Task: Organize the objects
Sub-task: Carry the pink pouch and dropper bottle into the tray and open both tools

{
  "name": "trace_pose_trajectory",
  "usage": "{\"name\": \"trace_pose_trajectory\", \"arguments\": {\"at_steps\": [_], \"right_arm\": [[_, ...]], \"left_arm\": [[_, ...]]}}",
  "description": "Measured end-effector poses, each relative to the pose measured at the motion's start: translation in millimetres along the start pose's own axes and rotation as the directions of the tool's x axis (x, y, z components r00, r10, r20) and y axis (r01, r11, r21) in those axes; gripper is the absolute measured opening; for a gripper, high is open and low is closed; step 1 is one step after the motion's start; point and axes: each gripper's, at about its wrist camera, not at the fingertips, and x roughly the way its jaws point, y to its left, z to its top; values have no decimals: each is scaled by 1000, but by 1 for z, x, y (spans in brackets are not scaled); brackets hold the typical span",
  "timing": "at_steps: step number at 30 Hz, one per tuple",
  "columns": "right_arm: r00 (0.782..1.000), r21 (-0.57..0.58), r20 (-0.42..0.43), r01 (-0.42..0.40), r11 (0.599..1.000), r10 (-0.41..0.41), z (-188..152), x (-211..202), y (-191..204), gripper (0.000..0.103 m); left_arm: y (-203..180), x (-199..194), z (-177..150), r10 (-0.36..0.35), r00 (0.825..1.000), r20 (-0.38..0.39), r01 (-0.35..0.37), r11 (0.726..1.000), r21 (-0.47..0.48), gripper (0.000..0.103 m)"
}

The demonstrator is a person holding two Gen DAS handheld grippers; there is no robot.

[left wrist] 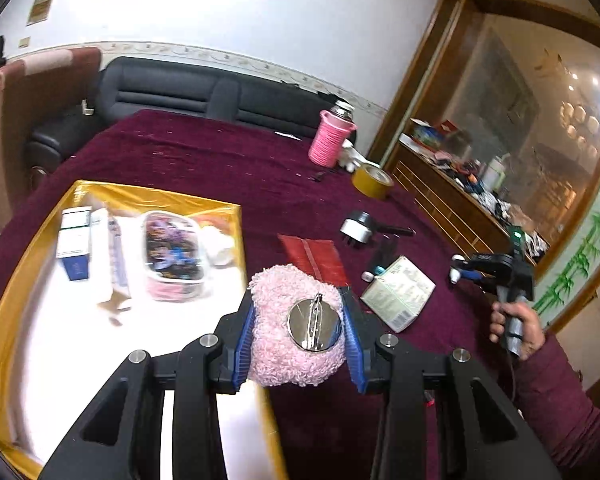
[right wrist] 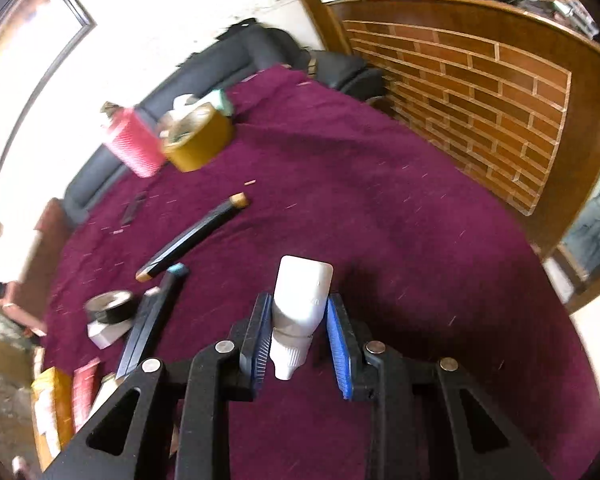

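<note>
My left gripper [left wrist: 298, 320] is shut on a pink fluffy brooch [left wrist: 288, 356] with a round metal pin back. It holds it above the right edge of the gold-rimmed box [left wrist: 20, 280]. The box holds small cartons [left wrist: 76, 240] and a patterned pouch [left wrist: 174, 254]. My right gripper [right wrist: 300, 316] is shut on a small white squeeze bottle [right wrist: 300, 300], cap toward the camera, above the maroon tablecloth [right wrist: 380, 200]. The right gripper also shows in the left wrist view [left wrist: 460, 270], held in a hand at the right.
On the cloth lie a red packet [left wrist: 312, 256], a printed carton [left wrist: 398, 292], a black tape roll [right wrist: 110, 306], a long black stick [right wrist: 192, 236], a yellow tape roll [right wrist: 198, 136] and a pink-sleeved flask [right wrist: 130, 146]. A black sofa [left wrist: 204, 92] and a wooden cabinet [right wrist: 480, 100] border the table.
</note>
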Motion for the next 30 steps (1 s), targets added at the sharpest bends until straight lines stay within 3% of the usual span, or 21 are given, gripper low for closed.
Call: {"name": "trace_pose_trajectory", "arguments": {"at_steps": [4,8,11,16,21,24,26,30], "right_arm": [[993,-61,-21,-114,992,113,-23,-19,35,30],[972,-152,-69,-231,961,223,-52,-30,87,30],[948,-232,-127,-314,920,292,-80,-36,134,30],[882,-322,-273,-461,827,385,-137,-33,213,30],[832,-384,-391,-536,752,393,-189,-20,276,31],[818,-401,-440,-548,734,371,-209,-6,303,31],[818,-419,-460,-543,728,345,-220,2,317,31],[837,-453,-468,-502,737,283,-227,25,333,31]], "left_arm": [[26,-13,-3,49,999,13,-48,998,-44,37],[55,-26,-11,107,994,10,-106,990,-97,37],[74,-31,-19,135,991,-6,-135,982,-132,37],[91,-22,-24,168,984,-60,-175,974,-146,37],[93,-7,-19,181,979,-94,-192,973,-127,37],[91,4,-14,178,977,-114,-191,975,-116,37],[88,13,-12,179,975,-133,-193,976,-102,37],[89,32,-11,186,967,-172,-203,975,-87,37]]}}
